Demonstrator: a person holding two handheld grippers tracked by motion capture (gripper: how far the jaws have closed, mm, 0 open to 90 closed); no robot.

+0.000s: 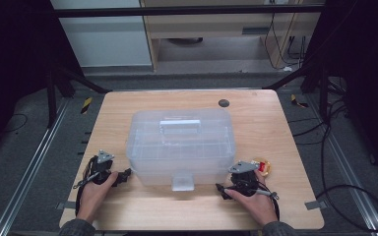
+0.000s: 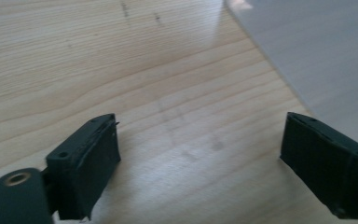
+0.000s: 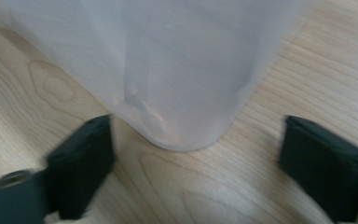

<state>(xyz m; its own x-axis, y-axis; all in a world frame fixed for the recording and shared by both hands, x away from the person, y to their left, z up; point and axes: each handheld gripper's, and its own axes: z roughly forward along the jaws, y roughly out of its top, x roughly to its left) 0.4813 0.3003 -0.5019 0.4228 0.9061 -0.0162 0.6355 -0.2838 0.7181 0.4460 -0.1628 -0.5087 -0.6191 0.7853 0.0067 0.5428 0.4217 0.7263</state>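
**Both grippers wide apart at the near corners of a clear storage box**

Nearest the person, two hands come up from the table's front edge, each holding a gripper. The left gripper lies low on the wooden table, just beside the near left corner of the box; its jaws stand wide apart with only bare wood between them. The right gripper sits at the near right corner, jaws likewise spread, with the box's rounded corner ahead of the gap and not touched by either pad. A small red and yellow object lies just behind the right hand. The translucent plastic storage box stands mid-table, lid on, its front latch facing the person and a handle on top. Farther off, a dark round spot marks the tabletop near its back edge.
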